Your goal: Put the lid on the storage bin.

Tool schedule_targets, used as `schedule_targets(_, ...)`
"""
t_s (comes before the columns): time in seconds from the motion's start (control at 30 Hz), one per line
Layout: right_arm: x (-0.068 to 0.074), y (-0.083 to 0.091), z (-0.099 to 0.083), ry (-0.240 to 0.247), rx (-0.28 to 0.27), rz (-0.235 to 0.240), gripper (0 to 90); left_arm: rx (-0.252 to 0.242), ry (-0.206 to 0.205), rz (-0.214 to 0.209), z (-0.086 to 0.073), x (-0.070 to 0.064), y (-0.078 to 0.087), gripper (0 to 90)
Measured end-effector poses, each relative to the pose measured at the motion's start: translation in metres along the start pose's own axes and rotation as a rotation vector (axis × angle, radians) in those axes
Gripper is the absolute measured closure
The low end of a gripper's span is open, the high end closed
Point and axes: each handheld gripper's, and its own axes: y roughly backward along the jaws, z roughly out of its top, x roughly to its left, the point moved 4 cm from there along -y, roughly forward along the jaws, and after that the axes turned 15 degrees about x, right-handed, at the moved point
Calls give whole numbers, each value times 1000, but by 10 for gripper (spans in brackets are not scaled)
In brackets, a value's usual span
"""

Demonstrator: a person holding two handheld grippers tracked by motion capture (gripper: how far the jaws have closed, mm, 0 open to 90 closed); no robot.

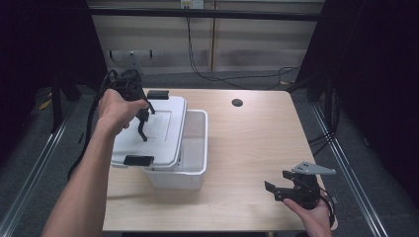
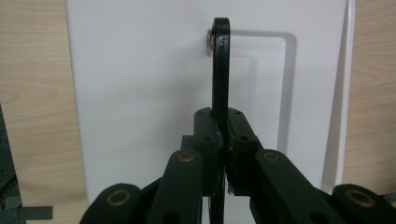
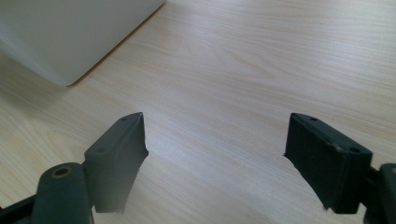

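Left gripper [image 1: 143,123] sits over the white lid [image 1: 163,133], jaws pinched tight on the lid's black handle [image 2: 220,70], which stands upright between them. The lid rests askew on the white bin [image 1: 195,148], overhanging its left rim, perhaps slightly lifted. Right gripper [image 1: 279,185], well right of the bin, hovers over the wooden table [image 1: 247,148], jaws spread wide, holding nothing
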Motion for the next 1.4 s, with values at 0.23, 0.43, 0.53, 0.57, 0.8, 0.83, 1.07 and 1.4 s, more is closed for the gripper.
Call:
schedule_targets(0.23, 0, 0, 0, 1, 0, 2, 194, 2, 39, 17, 0, -7, -6, 849)
schedule_targets(0.43, 0, 0, 0, 2, 0, 2, 194, -9, 42, 23, 0, -14, -7, 849)
schedule_targets(0.53, 0, 0, 0, 1, 2, 3, 191, 0, 41, 22, 1, -16, -8, 849)
schedule_targets(0.57, 0, 0, 0, 0, 1, 3, 189, -8, 46, 21, 1, -16, -9, 849)
schedule_targets(0.8, 0, 0, 0, -1, 2, 6, 187, -2, 48, 4, 1, -22, -9, 849)
schedule_targets(0.83, 0, 0, 0, -2, 3, 6, 187, 6, 44, -2, 1, -23, -9, 849)
schedule_targets(1.07, 0, 0, 0, -1, 2, 8, 186, 14, 45, 1, 3, -33, -17, 849)
schedule_targets(1.4, 0, 0, 0, -1, 2, 8, 185, 21, 40, 5, 5, -50, -19, 849)
